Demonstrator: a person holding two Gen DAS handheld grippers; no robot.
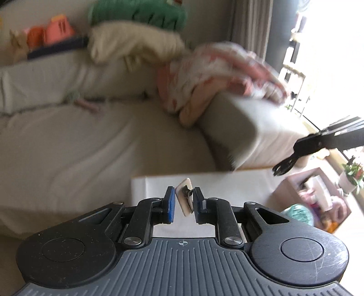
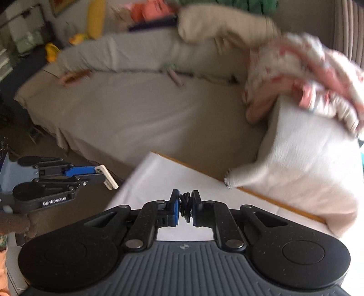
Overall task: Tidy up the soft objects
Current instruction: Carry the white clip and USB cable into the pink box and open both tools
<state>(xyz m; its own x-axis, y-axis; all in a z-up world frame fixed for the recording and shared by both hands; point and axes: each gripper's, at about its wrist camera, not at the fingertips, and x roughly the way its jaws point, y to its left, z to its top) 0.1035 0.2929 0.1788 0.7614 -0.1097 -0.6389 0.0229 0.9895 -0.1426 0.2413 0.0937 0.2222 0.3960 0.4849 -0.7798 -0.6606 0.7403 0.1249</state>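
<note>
Midway, left gripper [image 1: 183, 201] clamps a small cream hair clip [image 1: 184, 200]; right gripper [image 2: 184, 206] pinches black coiled hair ties [image 2: 185, 202]; pink-patterned quilt [image 1: 218, 72] unsorted on sofa [image 1: 68, 136].

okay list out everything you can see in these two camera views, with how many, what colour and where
Sofa: one, beige-grey cover, fills the middle of both views.
Patterned blanket: one, pink and white, bunched on the sofa's arm.
Cream cushion: one, on the backrest.
Green soft item: one, above the cream cushion, blurred.
Orange-pink items: a few, on the ledge behind the sofa, blurred.
White table: one, in front of the sofa.
Open box: one, pinkish, on the floor, holding mixed items.
Potted plant: one, green with red.
White clip: one, in the left tongs.
Black hair tie: one, in the right tongs.
Left tongs: black, blue pads, shut.
Right tongs: same, shut.
</note>
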